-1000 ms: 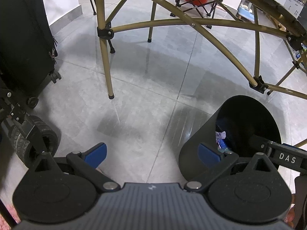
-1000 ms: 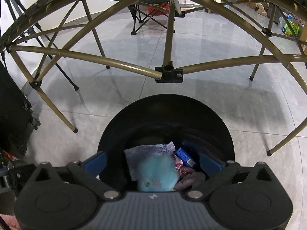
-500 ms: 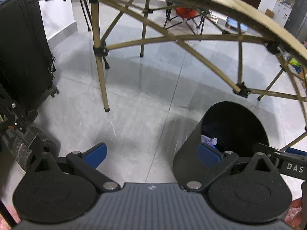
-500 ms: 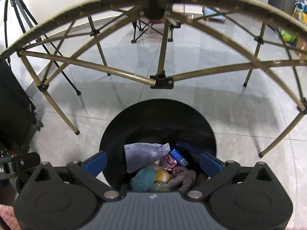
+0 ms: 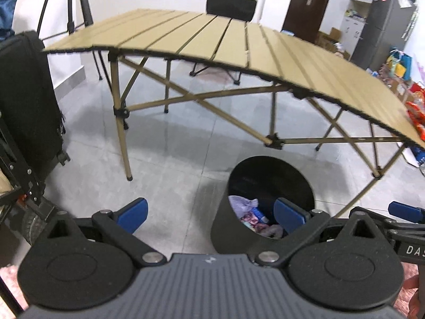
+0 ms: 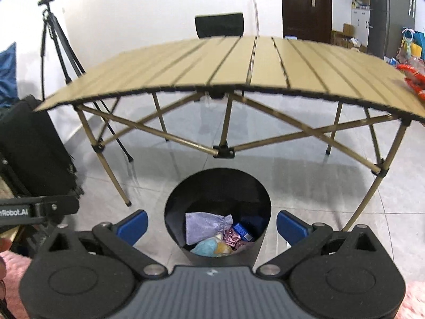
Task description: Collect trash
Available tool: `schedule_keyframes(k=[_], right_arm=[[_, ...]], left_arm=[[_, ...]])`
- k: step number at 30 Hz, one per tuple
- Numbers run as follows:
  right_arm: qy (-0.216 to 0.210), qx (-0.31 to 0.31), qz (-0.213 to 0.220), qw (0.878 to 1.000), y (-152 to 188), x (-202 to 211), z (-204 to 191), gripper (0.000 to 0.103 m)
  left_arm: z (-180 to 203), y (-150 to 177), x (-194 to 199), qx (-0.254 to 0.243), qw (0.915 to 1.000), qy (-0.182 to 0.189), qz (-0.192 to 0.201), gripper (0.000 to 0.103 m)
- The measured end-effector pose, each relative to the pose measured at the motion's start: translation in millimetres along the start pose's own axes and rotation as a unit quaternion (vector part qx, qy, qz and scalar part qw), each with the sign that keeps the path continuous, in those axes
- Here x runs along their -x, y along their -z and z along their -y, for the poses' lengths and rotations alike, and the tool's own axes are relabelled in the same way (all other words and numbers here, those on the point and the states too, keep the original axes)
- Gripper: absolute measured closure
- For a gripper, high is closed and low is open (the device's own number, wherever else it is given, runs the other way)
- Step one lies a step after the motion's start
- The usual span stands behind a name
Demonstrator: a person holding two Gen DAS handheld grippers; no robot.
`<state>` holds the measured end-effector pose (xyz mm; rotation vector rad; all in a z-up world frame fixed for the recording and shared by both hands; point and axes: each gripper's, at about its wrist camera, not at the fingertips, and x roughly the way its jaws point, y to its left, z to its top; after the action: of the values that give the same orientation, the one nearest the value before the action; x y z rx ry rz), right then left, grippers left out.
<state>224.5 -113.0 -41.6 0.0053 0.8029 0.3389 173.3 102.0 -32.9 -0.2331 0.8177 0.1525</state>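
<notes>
Both grippers are spread wide with nothing between the blue pads: the left hand-held gripper [image 5: 209, 214] hangs over bare floor just left of the bin, and the right hand-held gripper [image 6: 212, 226] sits pretty much straight above the black trash bin [image 6: 261, 235]. The bin stands on the grey tiled floor [image 6: 305, 186], right in front of the table, and it's already got trash in it: a lavender drawstring pouch [image 6: 203, 226], a blue wrapper [image 6: 240, 230], something shiny pink [image 6: 232, 238] and a teal-and-yellow lump [image 6: 211, 247]. Behind it is the folding table [image 6: 239, 61], tan slats on a crossed tan frame, mostly bare apart from a red packet [image 6: 413, 79] at its far right edge. Further out there's a black suitcase [image 6: 34, 146] on the left, a tripod [image 6: 54, 37] by the white wall, a black chair [image 6: 219, 25] behind the table, a dark door [image 6: 305, 5], and clutter along the right side.
</notes>
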Motion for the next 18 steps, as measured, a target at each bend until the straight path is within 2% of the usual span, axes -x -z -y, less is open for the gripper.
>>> schedule_keyframes(k=[9, 18], right_arm=[[-0.007, 0.002, 0.031, 0.999, 11, 66, 7, 0.000], [-0.008, 0.004, 0.042, 0.999, 27, 110, 10, 0.000]], left_arm=[[20, 16, 51, -0.036, 0.9988, 0.013, 0.030, 0.000], [25, 39, 75, -0.056, 0.9976, 0.029, 0.030, 0.000]])
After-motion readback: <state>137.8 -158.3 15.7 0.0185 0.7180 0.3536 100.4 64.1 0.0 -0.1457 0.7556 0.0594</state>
